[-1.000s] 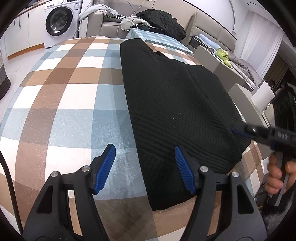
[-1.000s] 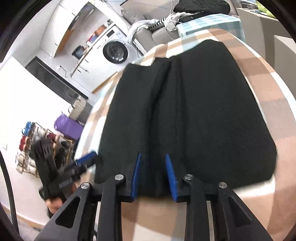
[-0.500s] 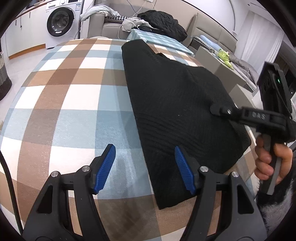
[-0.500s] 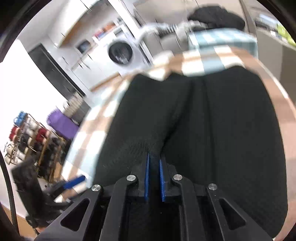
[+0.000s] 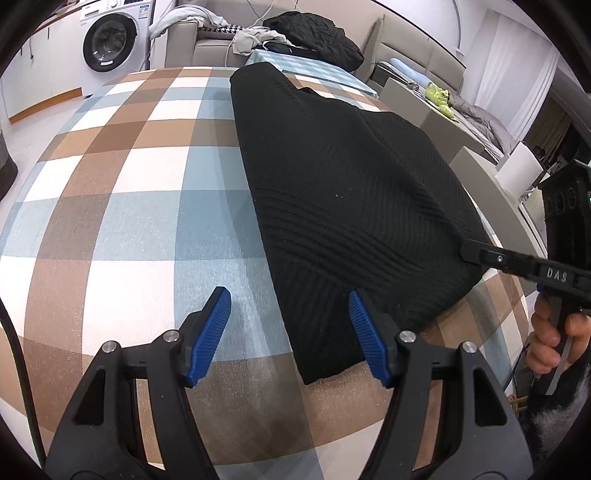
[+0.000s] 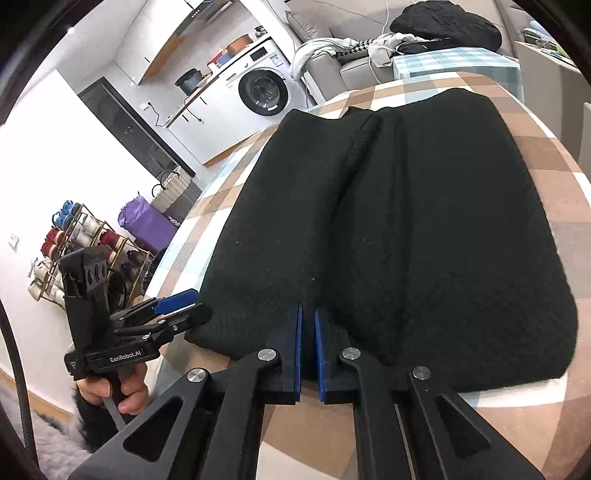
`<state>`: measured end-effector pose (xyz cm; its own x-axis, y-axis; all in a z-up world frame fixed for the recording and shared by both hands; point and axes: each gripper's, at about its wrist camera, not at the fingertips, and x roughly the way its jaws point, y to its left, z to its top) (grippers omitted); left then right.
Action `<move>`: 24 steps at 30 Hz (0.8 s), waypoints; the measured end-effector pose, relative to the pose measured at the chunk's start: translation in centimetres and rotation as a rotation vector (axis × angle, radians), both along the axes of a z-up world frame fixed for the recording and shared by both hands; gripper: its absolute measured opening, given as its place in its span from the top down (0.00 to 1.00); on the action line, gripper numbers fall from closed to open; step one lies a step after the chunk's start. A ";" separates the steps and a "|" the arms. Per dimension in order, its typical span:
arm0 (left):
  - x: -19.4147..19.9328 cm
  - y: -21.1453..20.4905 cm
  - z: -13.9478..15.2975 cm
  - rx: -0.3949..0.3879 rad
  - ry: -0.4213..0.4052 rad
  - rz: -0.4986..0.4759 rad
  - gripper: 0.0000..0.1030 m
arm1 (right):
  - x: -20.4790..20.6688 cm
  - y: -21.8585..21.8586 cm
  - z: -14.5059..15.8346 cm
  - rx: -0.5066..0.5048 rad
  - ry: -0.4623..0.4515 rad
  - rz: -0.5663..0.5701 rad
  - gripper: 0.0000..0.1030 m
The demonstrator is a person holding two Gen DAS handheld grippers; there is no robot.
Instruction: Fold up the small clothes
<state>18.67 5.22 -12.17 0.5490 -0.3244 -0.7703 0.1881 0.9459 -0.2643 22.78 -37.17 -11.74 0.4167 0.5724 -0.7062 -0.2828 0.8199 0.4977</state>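
A black knitted sweater point(image 5: 351, 177) lies folded lengthwise on the checked tablecloth point(image 5: 129, 177). My left gripper point(image 5: 288, 299) is open and straddles the near left corner of its hem; one pad is over the cloth, the other over the knit. In the right wrist view my right gripper point(image 6: 308, 314) is shut on the near hem of the sweater point(image 6: 406, 221), with a pinch of black knit between the blue pads. The left wrist view shows that right gripper point(image 5: 469, 253) at the sweater's right edge. The left gripper point(image 6: 177, 306) sits by the hem's left corner.
The table's edge curves close on the right point(image 5: 509, 295). Behind the table are a washing machine point(image 5: 110, 40) and a sofa piled with clothes point(image 5: 314, 33). A shoe rack point(image 6: 74, 240) and a purple bag point(image 6: 147, 225) stand on the floor to the left.
My right gripper's jaws have closed from a narrow gap onto the sweater's near hem, bunching a fold of knit between them. The left gripper has stayed where it was, still open.
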 end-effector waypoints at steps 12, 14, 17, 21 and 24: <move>0.8 0.6 0.6 0.000 -0.023 0.028 0.38 | 7.2 -2.0 -1.2 0.095 0.080 -0.102 0.53; 1.1 0.8 0.6 -0.002 -0.024 0.037 0.38 | 8.4 -1.2 -1.1 0.093 0.077 -0.088 0.53; 1.7 1.0 0.7 -0.007 -0.021 0.046 0.38 | 9.3 0.3 -0.2 0.056 0.045 -0.053 0.54; 2.4 1.2 0.7 -0.004 -0.020 0.057 0.38 | 9.8 1.8 0.0 -0.001 0.027 -0.028 0.57; 2.8 1.2 0.8 -0.005 -0.020 0.059 0.38 | 10.1 2.7 -0.4 -0.067 0.019 -0.016 0.82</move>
